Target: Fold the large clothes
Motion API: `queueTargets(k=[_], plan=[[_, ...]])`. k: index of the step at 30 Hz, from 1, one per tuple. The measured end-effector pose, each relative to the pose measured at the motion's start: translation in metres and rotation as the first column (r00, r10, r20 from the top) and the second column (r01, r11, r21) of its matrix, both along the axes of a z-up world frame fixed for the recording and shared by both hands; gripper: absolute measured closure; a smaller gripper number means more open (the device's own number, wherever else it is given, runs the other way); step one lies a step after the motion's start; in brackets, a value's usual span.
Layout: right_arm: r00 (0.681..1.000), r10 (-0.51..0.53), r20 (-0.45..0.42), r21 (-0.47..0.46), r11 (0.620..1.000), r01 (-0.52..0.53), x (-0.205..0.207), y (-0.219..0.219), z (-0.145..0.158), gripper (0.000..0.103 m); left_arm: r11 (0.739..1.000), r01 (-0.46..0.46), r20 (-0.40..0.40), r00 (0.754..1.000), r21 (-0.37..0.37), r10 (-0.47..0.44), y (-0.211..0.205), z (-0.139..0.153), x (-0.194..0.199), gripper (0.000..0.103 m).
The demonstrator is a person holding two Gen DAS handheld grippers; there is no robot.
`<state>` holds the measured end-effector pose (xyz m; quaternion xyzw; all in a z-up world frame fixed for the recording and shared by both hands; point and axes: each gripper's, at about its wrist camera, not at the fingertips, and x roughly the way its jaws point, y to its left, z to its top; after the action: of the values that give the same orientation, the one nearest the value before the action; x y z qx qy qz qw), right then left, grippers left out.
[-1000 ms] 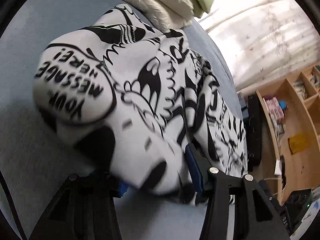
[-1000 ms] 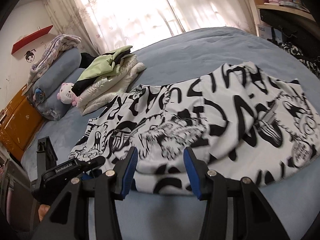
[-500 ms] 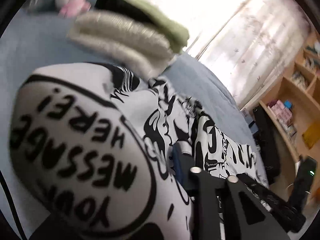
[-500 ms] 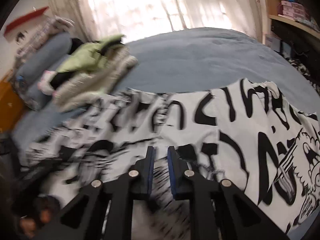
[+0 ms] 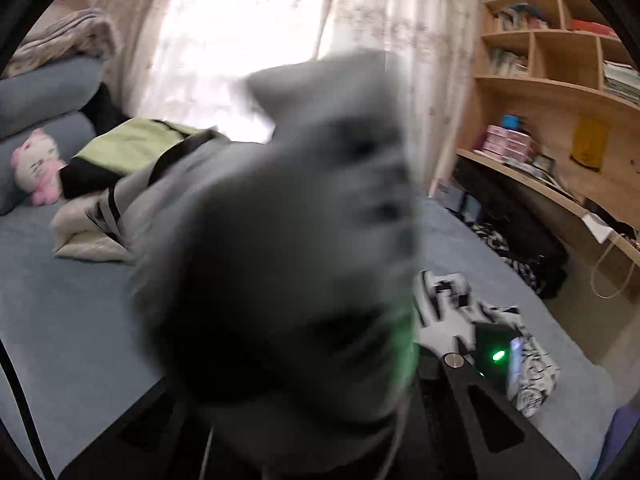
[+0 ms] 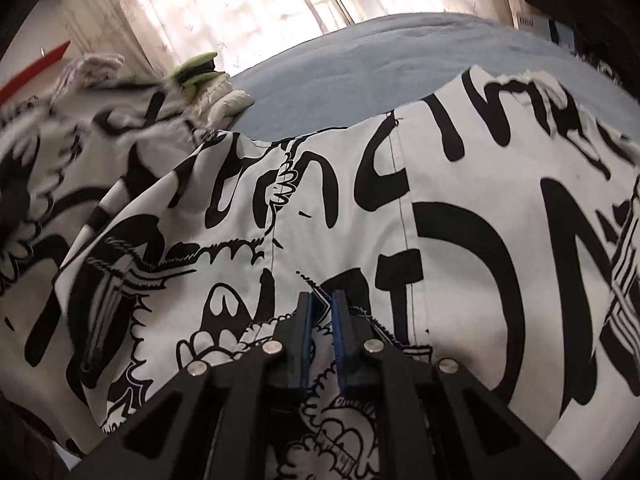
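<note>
The right gripper (image 6: 320, 320) is clenched on the black-and-white printed garment (image 6: 400, 220): its blue pads (image 6: 339, 344) pinch a fold of cloth near the near edge of the bed (image 6: 360, 52), and its jaws are closing the last bit with the cloth between them. From there the garment spreads flat across the blue bed cover toward the far side, its left part lifted and blurred.

In the left wrist view a grey, blurred bulge of the same garment fills the middle of the picture right against the lens and hides the left gripper (image 5: 304, 420); only its black frame shows at the bottom. Its jaws are closing, and the cloth bunched over them looks gripped. Down to the right another part of the printed cloth lies on the bed beside a black device with a green light (image 5: 497, 356).

Further back a stack of folded clothes (image 5: 120, 184) sits on the bed. A pink-and-white plush toy (image 5: 36, 168) leans on grey pillows (image 5: 44, 88) at the far left corner. Beyond stand pale curtains (image 5: 248, 32) and wooden shelves (image 5: 560, 92).
</note>
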<state>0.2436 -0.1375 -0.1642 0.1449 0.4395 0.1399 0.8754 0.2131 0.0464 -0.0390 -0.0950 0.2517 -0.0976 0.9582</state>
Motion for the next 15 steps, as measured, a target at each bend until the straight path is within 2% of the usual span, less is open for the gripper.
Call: queueTargets(k=[5,8,12,15], plan=[[0.998,0.058,-0.038,0.141,0.989,-0.052,-0.019,-0.024,0.005,0.094,0.993,0.074,0.005,0.997,0.087,-0.074,-0.054,0.013,0.017,0.093],[0.999,0.042,-0.024,0.243,0.969,-0.035,-0.045,-0.058,0.016,0.094,0.982,0.130,0.010,0.991,0.139,-0.132,-0.090,0.018,0.022,0.093],[0.991,-0.133,0.020,0.252,0.960,0.124,-0.088,-0.128,0.033,0.094,0.968,0.210,-0.005,0.977,0.138,-0.212,-0.138,0.018,0.031,0.093],[0.959,-0.273,0.073,0.210,0.944,0.253,-0.119,-0.187,0.043,0.093,0.951,0.279,-0.024,0.960,0.131,-0.278,-0.188,0.010,0.039,0.093]])
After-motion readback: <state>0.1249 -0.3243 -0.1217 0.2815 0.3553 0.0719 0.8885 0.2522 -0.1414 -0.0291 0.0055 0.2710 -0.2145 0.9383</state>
